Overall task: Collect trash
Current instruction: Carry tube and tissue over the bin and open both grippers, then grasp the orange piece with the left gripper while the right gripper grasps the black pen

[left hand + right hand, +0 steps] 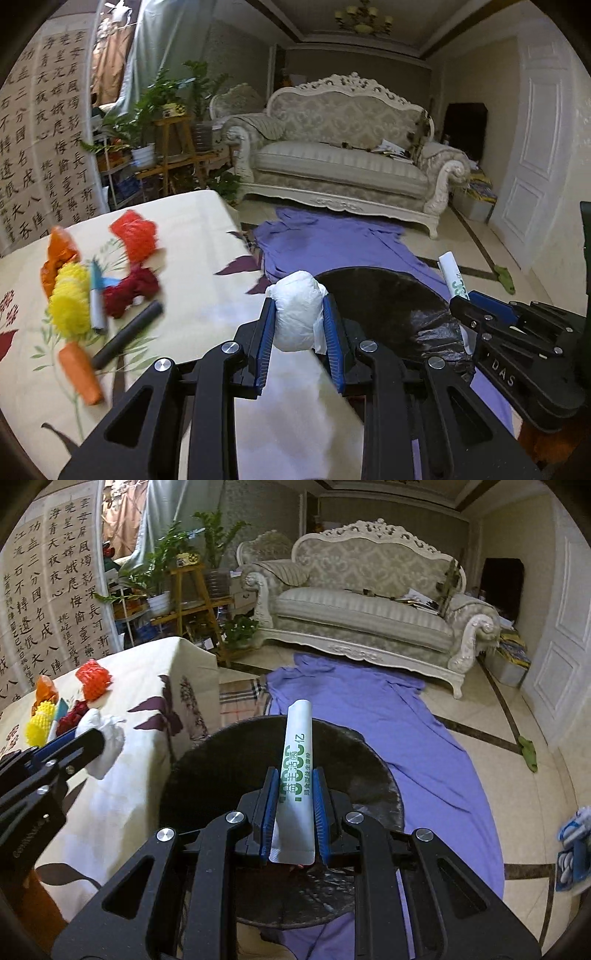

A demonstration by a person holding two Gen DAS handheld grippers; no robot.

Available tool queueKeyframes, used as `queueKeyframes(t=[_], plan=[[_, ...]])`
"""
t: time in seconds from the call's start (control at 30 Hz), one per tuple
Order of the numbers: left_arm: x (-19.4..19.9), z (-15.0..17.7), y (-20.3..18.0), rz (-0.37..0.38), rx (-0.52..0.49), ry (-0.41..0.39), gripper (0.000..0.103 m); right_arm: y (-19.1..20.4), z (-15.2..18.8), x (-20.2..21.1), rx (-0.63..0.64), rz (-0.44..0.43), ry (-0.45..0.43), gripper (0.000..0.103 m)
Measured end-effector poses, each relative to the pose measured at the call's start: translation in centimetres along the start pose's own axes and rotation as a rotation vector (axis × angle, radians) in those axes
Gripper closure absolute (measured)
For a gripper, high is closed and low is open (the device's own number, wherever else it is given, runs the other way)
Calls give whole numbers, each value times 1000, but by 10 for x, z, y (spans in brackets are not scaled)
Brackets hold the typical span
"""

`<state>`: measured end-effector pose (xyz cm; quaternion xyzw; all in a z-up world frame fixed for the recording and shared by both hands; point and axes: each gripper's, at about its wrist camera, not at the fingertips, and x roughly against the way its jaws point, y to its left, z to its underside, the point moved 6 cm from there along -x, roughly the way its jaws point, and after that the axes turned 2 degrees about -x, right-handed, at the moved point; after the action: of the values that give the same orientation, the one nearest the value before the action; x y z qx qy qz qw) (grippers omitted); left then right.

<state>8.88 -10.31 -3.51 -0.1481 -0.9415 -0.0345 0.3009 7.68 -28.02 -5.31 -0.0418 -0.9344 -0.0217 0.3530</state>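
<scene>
My left gripper (300, 323) is shut on a crumpled white tissue ball (297, 310), held at the table's right edge beside the black-lined trash bin (388, 306). My right gripper (294, 805) is shut on a white tube with green lettering (297, 760), held upright over the open bin (229, 771). The tube also shows in the left wrist view (455, 277), and the tissue ball in the right wrist view (105, 738). More trash lies on the cream floral tablecloth (192, 236): red foam net (136, 236), yellow foam net (70, 302), orange wrapper (59, 254), orange stick (79, 373), black cylinder (127, 336), marker (96, 302).
A purple cloth (406, 731) lies spread on the tile floor under the bin. A cream sofa (369, 602) stands behind it, plants on wooden stands (184, 587) at the left. A white door (561, 627) is at the right, and blue slippers (572, 845) near the right edge.
</scene>
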Motion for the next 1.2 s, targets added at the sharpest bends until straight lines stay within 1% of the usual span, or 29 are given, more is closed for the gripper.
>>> queueKeyframes(t=[0.17,0.2,0.23,0.27,0.3,0.33,0.37,0.43,0.5,0.6,0.7,0.77,0.87,1.0,1.2], plan=[[-17,-5,-12,5,-32,17,75,-11,-2,-8,-21,-6,0,84],[-19,-6,-13,-2,-32,18,70,-13,-3,-10,-27,-9,0,83],[-21,-6,-13,-3,-29,20,68,-14,-3,-12,-32,-12,2,80],[-22,-7,-13,-6,-25,23,63,-15,-4,-13,-36,-11,2,75],[-24,-7,-12,-12,-19,28,55,-17,-4,-13,-41,-6,-3,72],[-24,-7,-11,-13,-14,31,51,-19,-5,-13,-46,-1,-4,69],[-25,-7,-11,-11,-9,33,47,-20,-5,-14,-49,-1,-3,69],[-26,-6,-9,-10,-2,41,45,-23,-4,-14,-58,2,-1,69],[-27,-5,-6,-10,5,50,40,-25,-3,-15,-64,3,1,68],[-28,-5,-6,-10,14,57,37,-29,-1,-15,-69,4,5,68],[-28,-4,-6,-16,15,63,36,-30,0,-16,-73,3,9,67],[-27,-2,-5,-31,9,65,36,-28,1,-15,-73,1,10,62],[-23,0,-3,-56,-3,66,36,-27,1,-15,-70,-7,12,61],[-15,7,11,-97,2,79,36,-14,1,-13,-56,-29,14,61],[-1,18,45,-165,51,97,36,26,4,-12,-5,-87,27,59]])
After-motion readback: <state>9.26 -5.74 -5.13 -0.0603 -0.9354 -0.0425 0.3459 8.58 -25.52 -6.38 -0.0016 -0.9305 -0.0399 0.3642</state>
